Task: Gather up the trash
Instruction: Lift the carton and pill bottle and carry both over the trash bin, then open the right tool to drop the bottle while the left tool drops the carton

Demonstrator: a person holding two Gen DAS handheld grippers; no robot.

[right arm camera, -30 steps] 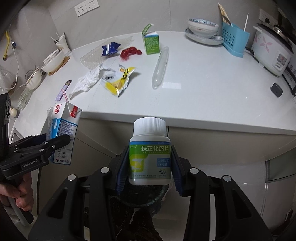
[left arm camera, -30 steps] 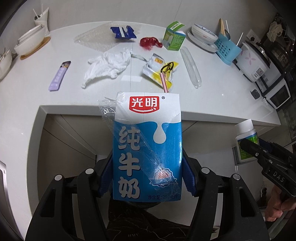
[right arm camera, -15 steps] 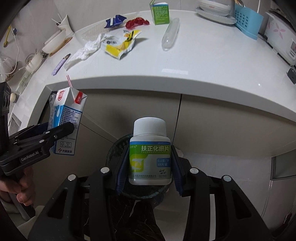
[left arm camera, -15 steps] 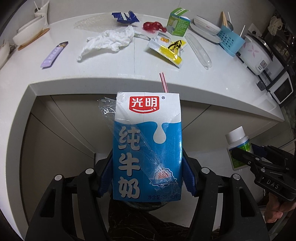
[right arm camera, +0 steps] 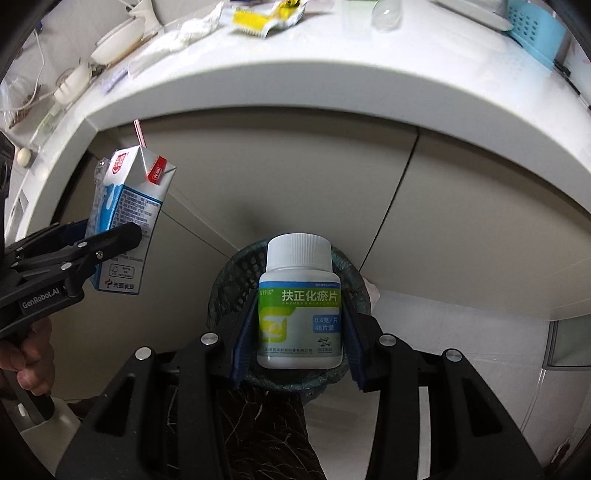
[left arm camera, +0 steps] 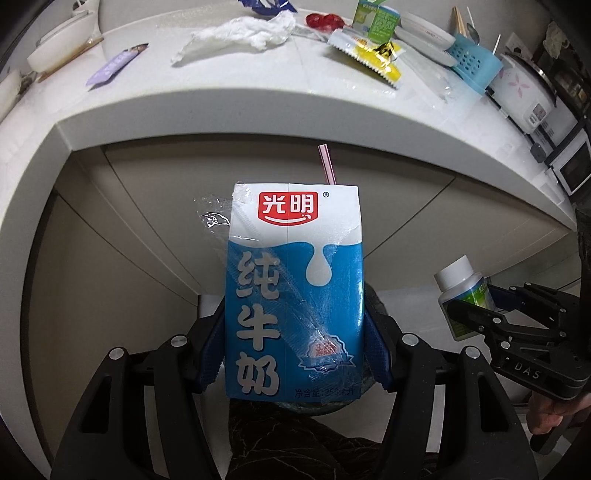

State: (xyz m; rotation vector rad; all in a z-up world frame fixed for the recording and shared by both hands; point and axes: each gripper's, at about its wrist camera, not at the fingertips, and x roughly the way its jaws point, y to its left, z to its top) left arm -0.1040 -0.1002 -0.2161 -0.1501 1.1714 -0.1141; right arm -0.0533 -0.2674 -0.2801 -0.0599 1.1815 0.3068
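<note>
My left gripper (left arm camera: 293, 343) is shut on a blue and white milk carton (left arm camera: 293, 280) with a pink straw and a loose plastic wrap; the same milk carton (right arm camera: 127, 218) shows at the left of the right wrist view. My right gripper (right arm camera: 297, 339) is shut on a white pill bottle (right arm camera: 299, 314) with a green and blue label, also seen as the pill bottle (left arm camera: 463, 295) at the right of the left wrist view. Straight below the bottle stands a dark mesh waste bin (right arm camera: 229, 280) with a liner. Both grippers hang below the white counter's edge (right arm camera: 295, 96).
On the counter (left arm camera: 221, 96) lie a crumpled tissue (left arm camera: 243, 31), a yellow wrapper (left arm camera: 369, 55), a purple sachet (left arm camera: 114, 68), a green carton (left arm camera: 376, 22), a clear tube (left arm camera: 432, 81), a blue rack (left arm camera: 472, 64), bowls and a rice cooker (left arm camera: 524, 92). Cabinet doors (right arm camera: 461, 206) stand behind the bin.
Both grippers have sunk from counter height to below the counter's edge, each still holding its item. The waste bin has come into view under the pill bottle.
</note>
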